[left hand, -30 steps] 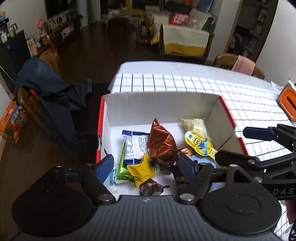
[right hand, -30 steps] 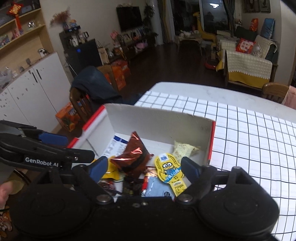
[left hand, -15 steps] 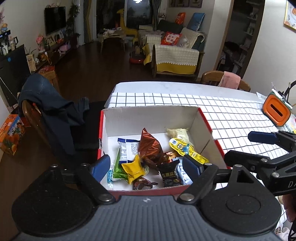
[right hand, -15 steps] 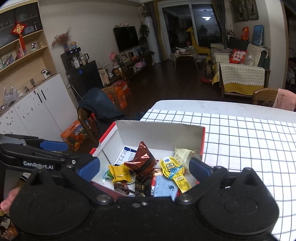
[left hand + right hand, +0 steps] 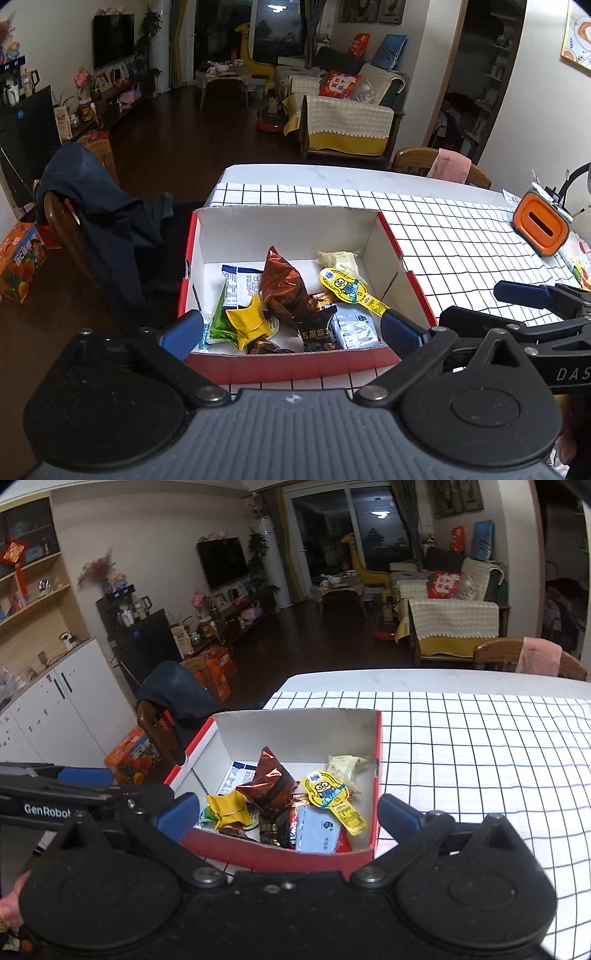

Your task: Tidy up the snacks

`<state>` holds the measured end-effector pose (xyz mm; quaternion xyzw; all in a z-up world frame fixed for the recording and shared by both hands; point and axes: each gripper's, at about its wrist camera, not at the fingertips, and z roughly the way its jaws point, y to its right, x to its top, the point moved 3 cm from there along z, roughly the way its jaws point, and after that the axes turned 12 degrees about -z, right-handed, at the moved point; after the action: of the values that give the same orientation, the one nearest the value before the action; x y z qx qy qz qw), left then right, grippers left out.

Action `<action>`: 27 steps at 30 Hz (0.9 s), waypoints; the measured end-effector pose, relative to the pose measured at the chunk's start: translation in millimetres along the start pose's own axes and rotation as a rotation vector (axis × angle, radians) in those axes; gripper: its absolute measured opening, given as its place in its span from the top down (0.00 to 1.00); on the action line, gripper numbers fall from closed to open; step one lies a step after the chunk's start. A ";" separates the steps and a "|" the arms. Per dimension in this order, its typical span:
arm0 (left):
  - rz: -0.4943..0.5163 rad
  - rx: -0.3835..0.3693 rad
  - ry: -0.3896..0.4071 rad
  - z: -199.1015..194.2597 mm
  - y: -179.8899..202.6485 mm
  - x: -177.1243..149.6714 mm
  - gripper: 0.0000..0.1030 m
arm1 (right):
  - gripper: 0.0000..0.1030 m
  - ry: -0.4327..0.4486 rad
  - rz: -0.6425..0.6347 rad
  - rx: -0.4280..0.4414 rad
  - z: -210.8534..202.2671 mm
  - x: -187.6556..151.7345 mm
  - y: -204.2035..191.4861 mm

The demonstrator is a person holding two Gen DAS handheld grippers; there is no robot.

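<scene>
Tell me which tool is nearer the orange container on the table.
Right. The right tool hovers at the snack box on the orange container's side. The left tool, jaws opening and gripping nothing, faces the box from the other side, farther off.

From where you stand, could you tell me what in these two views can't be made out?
- Snacks at the bottom of the box: both views, buried under the brown bag and yellow packet.
- Box's near left corner: left wrist view, behind the left gripper fingers.
- Small print on the light blue packet: too small.
</scene>
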<state>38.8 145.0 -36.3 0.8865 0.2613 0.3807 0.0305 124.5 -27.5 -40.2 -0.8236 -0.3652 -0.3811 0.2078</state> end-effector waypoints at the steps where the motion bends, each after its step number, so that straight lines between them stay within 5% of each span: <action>1: 0.001 0.002 0.002 -0.2 0.9 -1.5 0.00 | 0.00 0.006 -0.001 -0.007 -1.3 -0.5 -0.5; 27: 0.008 -0.002 0.003 1.8 4.9 -1.6 0.00 | 0.00 0.006 0.072 -0.058 0.0 -5.6 8.6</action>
<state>41.3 140.3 -37.3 0.8869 0.2572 0.3826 0.0294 128.6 -35.6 -45.1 -0.8406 -0.3237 -0.3864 0.1985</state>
